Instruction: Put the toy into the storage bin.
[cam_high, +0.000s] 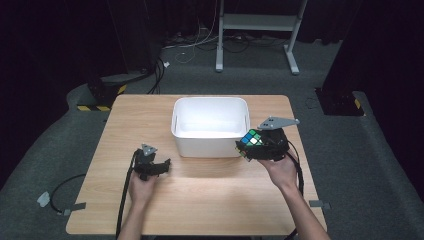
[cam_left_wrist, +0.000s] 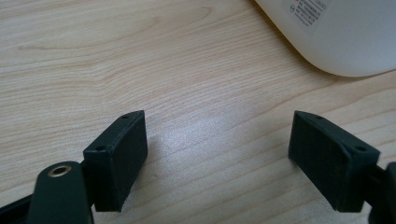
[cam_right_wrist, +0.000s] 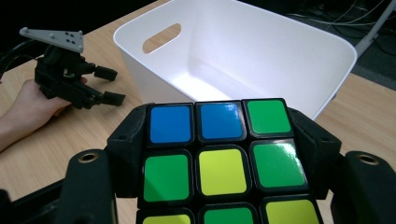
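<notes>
A: status on R gripper (cam_right_wrist: 219, 154)?

B: Clamped on the cube (cam_right_wrist: 219, 158), jaws pressing both sides. Blue/green/yellow face up toward its cam. Grip looks square, no visible tilt in the jaws.

A: Where's the cube rel. to the bin?

B: In the high view the cube (cam_high: 251, 139) is off the table (cam_high: 210, 200), held just at the bin's (cam_high: 210, 150) right front corner, about rim height. Not over the opening yet. From the R gripper view the bin (cam_right_wrist: 299, 46) is straight ahead, inside bare as far as I can see.

A: L side?

B: L gripper (cam_left_wrist: 217, 158) jaws spread wide, nothing between them, just tabletop under. It sits on the table left of the bin, near its front-left corner (cam_left_wrist: 336, 42). Idle, I'd say.

A: So progress?

B: My read: pick done, lift done, drop not. Remaining: carry cube over the rim, lower or let go inside, pull back. Roughly halfway imo.

A: Risks?

B: Rim clip on the way in, since cube is level w/ the wall edge. Needs a bit more height first, prob.
</notes>
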